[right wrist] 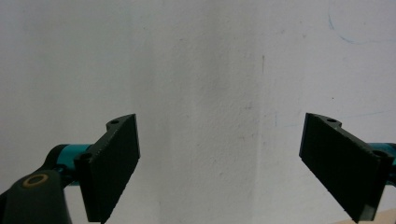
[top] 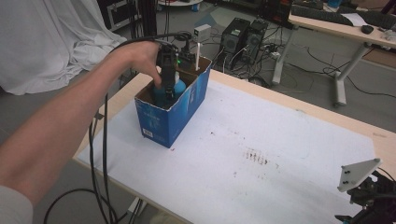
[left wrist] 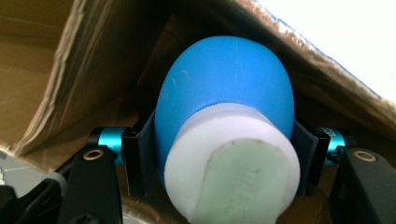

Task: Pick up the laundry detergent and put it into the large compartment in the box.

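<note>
- Left tongs sit down inside the blue box, clamped on a blue bottle with a white cap, pads pressed to both its sides.
- The bottle is in the box's near end, cardboard walls close all round.
- Risk: the bottle's rounded body could slip in that hold, or catch the ragged box rim and drag the light box across the surface.
- Right tongs hang wide open over bare white surface, holding nothing, well apart from the box.
- Cables trail off the surface's left edge and could snag the arm; computer towers stand on the floor beyond.
</note>
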`<state>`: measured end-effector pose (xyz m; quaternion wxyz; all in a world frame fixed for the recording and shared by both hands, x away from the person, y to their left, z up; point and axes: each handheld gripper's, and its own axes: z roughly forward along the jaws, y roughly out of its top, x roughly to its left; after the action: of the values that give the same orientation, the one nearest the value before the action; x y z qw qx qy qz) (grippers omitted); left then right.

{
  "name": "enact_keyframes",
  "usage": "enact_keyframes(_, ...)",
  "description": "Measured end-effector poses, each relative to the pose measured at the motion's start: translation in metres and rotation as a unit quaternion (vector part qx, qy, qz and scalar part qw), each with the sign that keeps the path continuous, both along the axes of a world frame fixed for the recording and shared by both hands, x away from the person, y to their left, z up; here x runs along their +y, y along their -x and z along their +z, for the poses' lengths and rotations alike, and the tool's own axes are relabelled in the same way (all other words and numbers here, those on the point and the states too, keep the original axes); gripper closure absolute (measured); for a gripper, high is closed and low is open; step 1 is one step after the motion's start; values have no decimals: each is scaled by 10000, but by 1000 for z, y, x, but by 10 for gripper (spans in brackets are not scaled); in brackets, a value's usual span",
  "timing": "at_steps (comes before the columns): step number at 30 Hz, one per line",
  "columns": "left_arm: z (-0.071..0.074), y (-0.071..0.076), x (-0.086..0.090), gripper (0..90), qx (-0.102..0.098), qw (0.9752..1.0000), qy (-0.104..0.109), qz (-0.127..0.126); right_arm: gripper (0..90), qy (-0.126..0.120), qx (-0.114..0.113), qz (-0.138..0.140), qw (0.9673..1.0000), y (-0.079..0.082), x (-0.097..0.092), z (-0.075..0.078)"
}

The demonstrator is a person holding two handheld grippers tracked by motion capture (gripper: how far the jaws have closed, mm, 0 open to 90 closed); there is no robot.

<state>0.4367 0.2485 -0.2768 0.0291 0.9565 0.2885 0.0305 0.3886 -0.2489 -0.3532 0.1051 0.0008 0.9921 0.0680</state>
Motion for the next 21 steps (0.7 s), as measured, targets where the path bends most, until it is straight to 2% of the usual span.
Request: enact_keyframes(21,-1,0,-2,372,-29,10000,-12,-24,114,-33,13,-8,10000,0,0,-1)
